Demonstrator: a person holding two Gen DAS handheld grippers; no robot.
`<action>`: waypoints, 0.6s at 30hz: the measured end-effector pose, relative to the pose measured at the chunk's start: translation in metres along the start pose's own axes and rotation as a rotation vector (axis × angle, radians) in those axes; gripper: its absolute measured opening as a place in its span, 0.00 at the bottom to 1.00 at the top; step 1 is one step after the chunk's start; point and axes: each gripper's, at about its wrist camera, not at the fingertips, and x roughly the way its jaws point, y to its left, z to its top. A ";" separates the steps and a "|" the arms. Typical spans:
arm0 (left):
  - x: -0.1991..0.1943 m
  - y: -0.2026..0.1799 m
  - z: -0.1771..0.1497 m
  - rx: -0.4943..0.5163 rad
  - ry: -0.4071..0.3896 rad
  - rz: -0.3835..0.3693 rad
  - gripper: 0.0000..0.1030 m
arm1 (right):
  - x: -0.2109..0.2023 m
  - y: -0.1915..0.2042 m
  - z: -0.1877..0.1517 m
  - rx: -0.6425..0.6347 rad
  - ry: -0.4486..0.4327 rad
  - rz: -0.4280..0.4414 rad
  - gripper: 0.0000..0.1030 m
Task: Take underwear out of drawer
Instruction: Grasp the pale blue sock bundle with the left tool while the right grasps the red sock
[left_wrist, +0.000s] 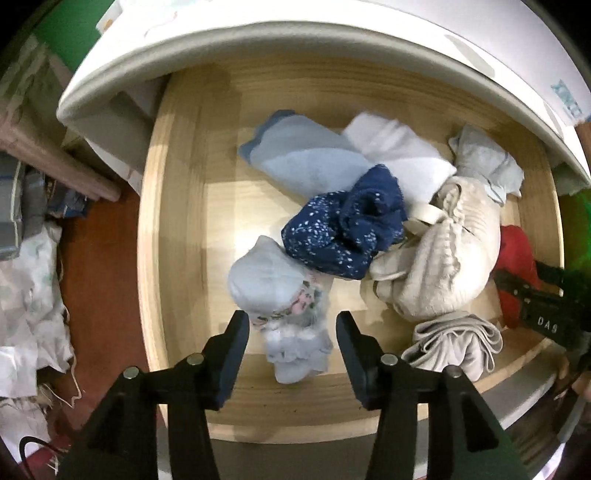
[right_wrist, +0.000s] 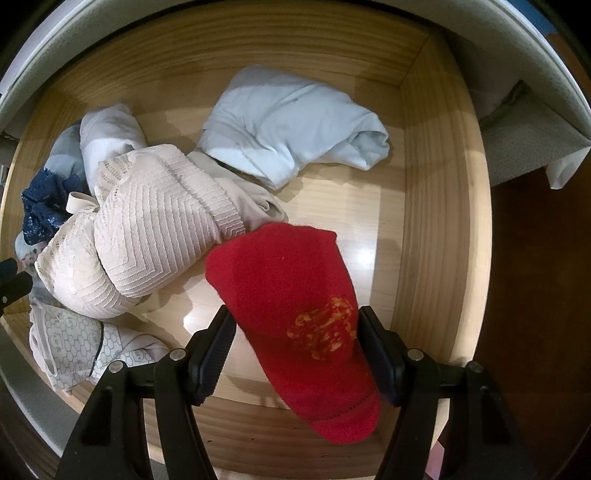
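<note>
An open wooden drawer holds several loose garments. My left gripper points down, open, over a pale blue piece with floral trim; its pads do not touch the cloth. Beyond it lie a navy speckled piece, a beige lace one and a light blue folded one. My right gripper is shut on red underwear with an orange print, held above the drawer floor. In the left wrist view the right gripper and the red cloth show at the right edge.
A white cabinet top overhangs the drawer's back. More pieces lie inside: a pale blue bundle, a honeycomb-print one, a grey one. Crumpled white bags clutter the red-brown floor at the left.
</note>
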 end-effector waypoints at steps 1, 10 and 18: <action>0.003 0.001 0.001 -0.008 0.010 -0.003 0.49 | 0.000 0.000 0.000 0.000 0.001 -0.001 0.63; 0.043 0.014 0.014 -0.071 0.063 0.009 0.49 | 0.002 0.000 0.000 0.012 -0.007 -0.012 0.59; 0.053 0.024 0.002 -0.092 0.053 -0.008 0.33 | 0.001 -0.005 -0.001 0.015 -0.031 0.006 0.39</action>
